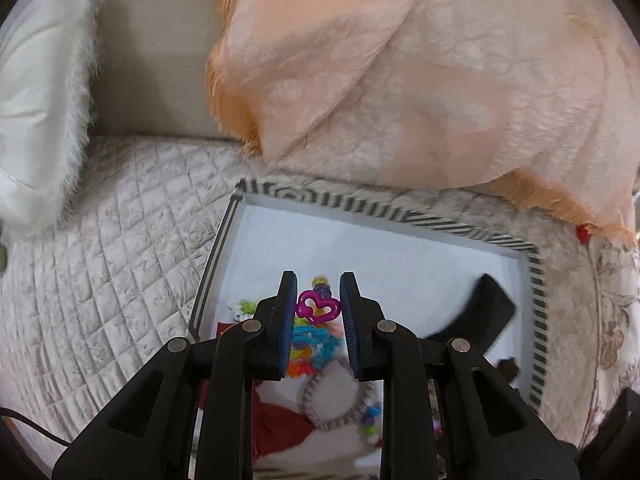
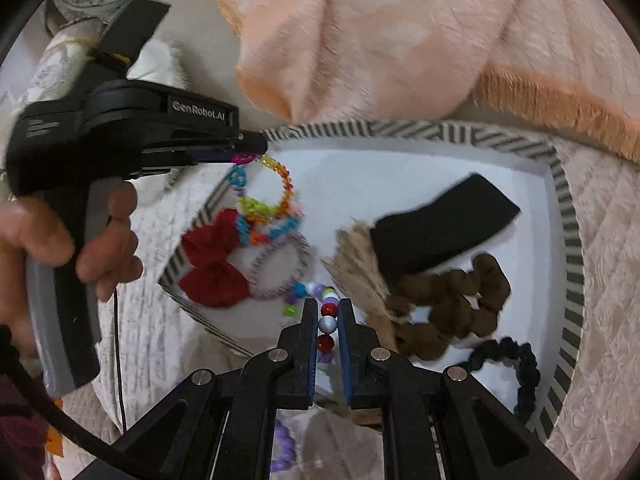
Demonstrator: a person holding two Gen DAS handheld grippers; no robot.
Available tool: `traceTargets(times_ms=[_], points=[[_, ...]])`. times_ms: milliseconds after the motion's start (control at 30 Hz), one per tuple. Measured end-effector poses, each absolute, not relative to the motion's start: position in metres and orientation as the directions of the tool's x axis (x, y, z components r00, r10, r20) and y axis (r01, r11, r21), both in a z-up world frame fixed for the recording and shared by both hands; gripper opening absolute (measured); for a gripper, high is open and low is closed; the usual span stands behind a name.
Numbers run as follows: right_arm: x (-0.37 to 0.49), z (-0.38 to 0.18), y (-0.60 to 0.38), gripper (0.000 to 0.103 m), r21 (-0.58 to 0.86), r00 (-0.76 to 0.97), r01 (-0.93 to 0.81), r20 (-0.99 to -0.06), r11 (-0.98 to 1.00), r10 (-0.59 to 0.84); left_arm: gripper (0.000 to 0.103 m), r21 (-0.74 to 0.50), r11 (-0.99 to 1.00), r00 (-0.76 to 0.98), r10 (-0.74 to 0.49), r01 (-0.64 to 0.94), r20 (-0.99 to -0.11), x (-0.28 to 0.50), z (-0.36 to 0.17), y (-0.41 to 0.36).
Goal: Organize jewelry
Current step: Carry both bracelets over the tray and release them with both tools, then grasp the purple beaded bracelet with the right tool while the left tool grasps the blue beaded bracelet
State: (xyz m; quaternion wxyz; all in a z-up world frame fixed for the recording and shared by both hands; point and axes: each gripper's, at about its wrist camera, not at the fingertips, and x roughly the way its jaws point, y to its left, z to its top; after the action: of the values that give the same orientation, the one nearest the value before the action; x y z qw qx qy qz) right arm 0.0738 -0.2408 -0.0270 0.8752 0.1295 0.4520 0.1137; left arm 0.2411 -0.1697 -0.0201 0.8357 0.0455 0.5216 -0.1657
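We had both hand-held grippers over the striped tray [image 2: 560, 184], which sat on the quilted bed [image 1: 120, 216].

Left hand-held gripper [image 1: 319, 300]: clenched on the magenta heart link [image 1: 317, 307] at the top of the multicoloured plastic chain [image 2: 264, 204]. In the right wrist view the chain hung from it in a loop toward 6 o'clock, above the tray's 9 o'clock corner.

Right hand-held gripper [image 2: 327, 320]: jaws all but shut, grasping the bead strand [image 2: 326, 324] at a white bead, red beads on either side. The strand's free end trailed toward 11 o'clock onto the tray floor.

Also in the tray:
- red bow [image 2: 214, 256] at 9 o'clock
- grey braided ring [image 2: 280, 268] just beside the bow
- tan tassel [image 2: 360, 264]
- black band [image 2: 444, 228]
- brown scrunchie [image 2: 452, 304]
- dark scrunchie [image 2: 516, 372] at 5 o'clock

Judgement: both pieces looked ready for setting down. To do it well, we would lower each until its slack rested on bare tray floor, well apart from the ring and the bow, then release. Letting go high risks the chain piling onto the ring and tangling. The pinch on the white bead looked narrow, so a slip was possible if tugged.
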Motion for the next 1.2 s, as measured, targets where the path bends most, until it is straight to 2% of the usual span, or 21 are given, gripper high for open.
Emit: traceTargets(times_ms=[167, 267, 300, 333, 367, 433, 667, 1200], points=[[0.073, -0.033, -0.244, 0.011, 0.348, 0.558, -0.082, -0.761, 0.934, 0.332, 0.021, -0.078, 0.955, 0.376, -0.187, 0.285, -0.908, 0.253, -0.048, -0.161], [0.068, -0.028, -0.244, 0.022, 0.354, 0.567, -0.091, -0.750, 0.931, 0.341, 0.021, -0.080, 0.958, 0.377, -0.184, 0.275, -0.908, 0.256, -0.054, -0.155], [0.066, -0.026, -0.243, 0.028, 0.358, 0.569, -0.095, -0.746, 0.929, 0.345, 0.022, -0.083, 0.958, 0.375, -0.187, 0.275, -0.908, 0.257, -0.054, -0.153], [0.063, -0.023, -0.243, 0.029, 0.360, 0.574, -0.097, -0.741, 0.928, 0.348, 0.026, -0.087, 0.958, 0.373, -0.190, 0.274, -0.908, 0.256, -0.054, -0.152], [0.060, -0.021, -0.243, 0.029, 0.358, 0.579, -0.099, -0.738, 0.929, 0.346, 0.036, -0.092, 0.958, 0.374, -0.192, 0.270, -0.907, 0.255, -0.052, -0.150], [0.054, -0.015, -0.243, 0.029, 0.357, 0.589, -0.103, -0.730, 0.928, 0.347, 0.042, -0.106, 0.958, 0.377, -0.205, 0.268, -0.903, 0.251, -0.048, -0.146], [0.029, -0.005, -0.238, 0.030, 0.340, 0.601, -0.118, -0.724, 0.933, 0.339, 0.043, -0.102, 0.954, 0.397, -0.213, 0.282, -0.893, 0.218, -0.025, -0.130], [-0.031, 0.008, -0.210, 0.031, 0.304, 0.606, -0.131, -0.728, 0.944, 0.319, 0.043, 0.017, 0.956, 0.512, -0.143, 0.294, -0.847, 0.104, 0.012, -0.083]])
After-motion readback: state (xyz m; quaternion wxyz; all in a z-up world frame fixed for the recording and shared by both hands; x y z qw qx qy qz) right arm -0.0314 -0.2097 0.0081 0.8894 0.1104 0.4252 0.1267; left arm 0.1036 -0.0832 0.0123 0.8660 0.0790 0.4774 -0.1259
